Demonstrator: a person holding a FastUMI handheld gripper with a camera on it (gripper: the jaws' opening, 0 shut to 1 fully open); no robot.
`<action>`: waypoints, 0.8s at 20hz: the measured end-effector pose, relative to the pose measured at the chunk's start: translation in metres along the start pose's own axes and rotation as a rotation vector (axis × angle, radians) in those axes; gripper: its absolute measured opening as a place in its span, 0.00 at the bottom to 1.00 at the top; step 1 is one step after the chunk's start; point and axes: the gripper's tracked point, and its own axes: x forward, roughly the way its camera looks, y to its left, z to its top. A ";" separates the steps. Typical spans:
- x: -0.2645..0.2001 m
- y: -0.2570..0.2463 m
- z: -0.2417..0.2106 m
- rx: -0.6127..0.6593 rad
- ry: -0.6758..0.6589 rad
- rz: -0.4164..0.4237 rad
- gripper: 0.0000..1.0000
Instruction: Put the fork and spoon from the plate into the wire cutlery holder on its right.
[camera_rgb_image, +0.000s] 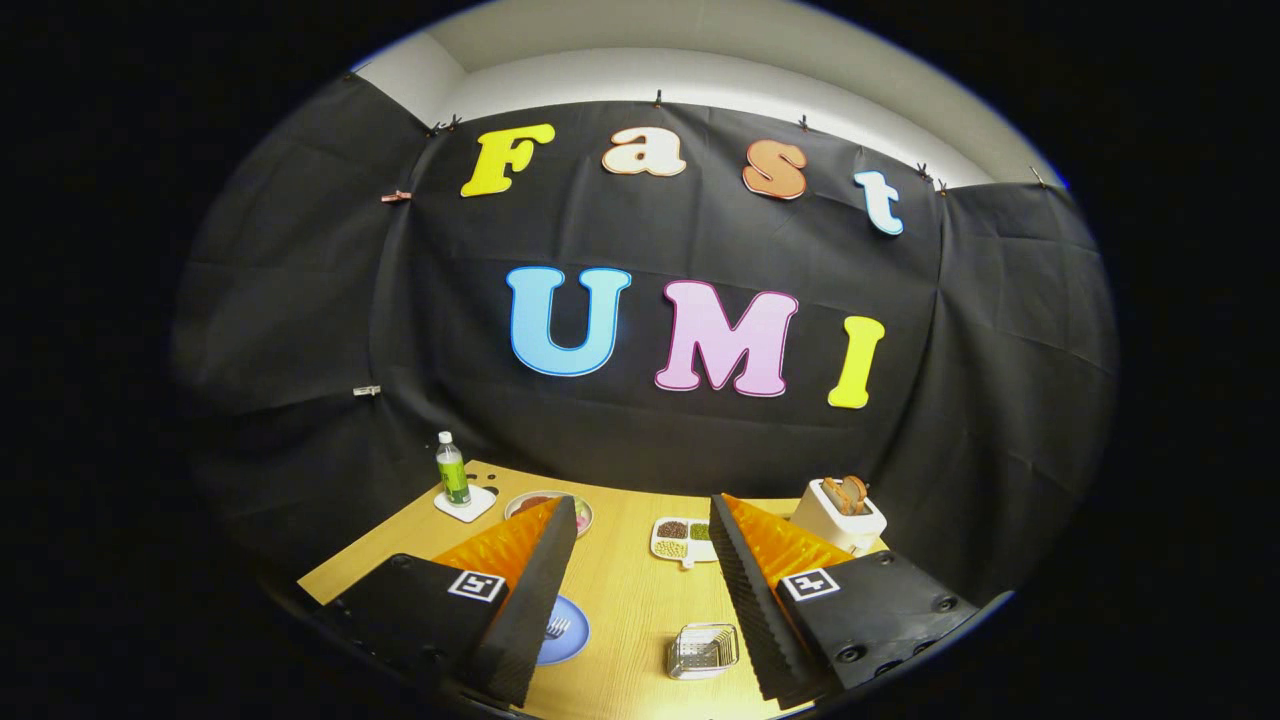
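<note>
A blue plate (565, 630) lies on the wooden table, partly hidden behind my left finger. The tines of a fork (557, 627) show on it; the spoon is hidden. To the plate's right stands the wire cutlery holder (703, 650), close to my right finger. My gripper (640, 510) hovers above the table, open, with nothing between its fingers. Plate and holder both lie low between the fingers, well below the tips.
Beyond the fingers sit a green bottle (452, 470) on a white coaster, a bowl (548, 510), a white divided dish of beans (683, 540) and a white toaster with bread (840, 512). The table's left edge (330, 580) is near.
</note>
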 end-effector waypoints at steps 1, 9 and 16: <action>0.001 0.000 -0.001 0.000 0.004 0.002 0.85; 0.016 0.043 -0.044 0.046 0.173 0.141 0.85; 0.022 0.101 -0.129 0.120 0.467 0.300 0.85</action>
